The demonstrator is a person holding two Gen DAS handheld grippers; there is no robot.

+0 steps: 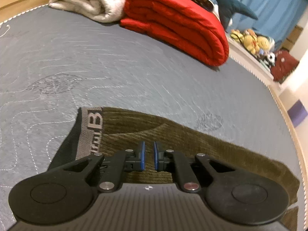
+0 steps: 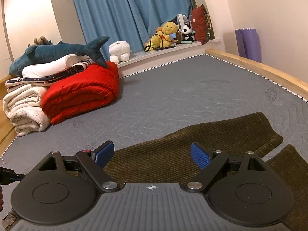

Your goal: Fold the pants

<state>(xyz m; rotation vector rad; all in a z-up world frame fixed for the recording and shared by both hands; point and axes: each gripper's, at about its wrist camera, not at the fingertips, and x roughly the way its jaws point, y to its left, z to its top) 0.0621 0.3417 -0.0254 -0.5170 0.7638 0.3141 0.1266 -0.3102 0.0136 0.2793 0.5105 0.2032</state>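
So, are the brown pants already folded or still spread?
Spread: the pants lie flat on the mattress, both legs apart, side by side.

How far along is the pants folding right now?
Early. Done: the olive corduroy pants lie spread on the grey mattress, legs lying side by side. In hand: nothing visibly gripped; the left gripper hovers nearly closed beside the waistband, and the right gripper is open over the legs. Left: no crosswise fold shows, so that remains.

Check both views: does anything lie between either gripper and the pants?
Nothing visible does. The left gripper and the right gripper both hang directly over the pants; the red blanket sits far off.
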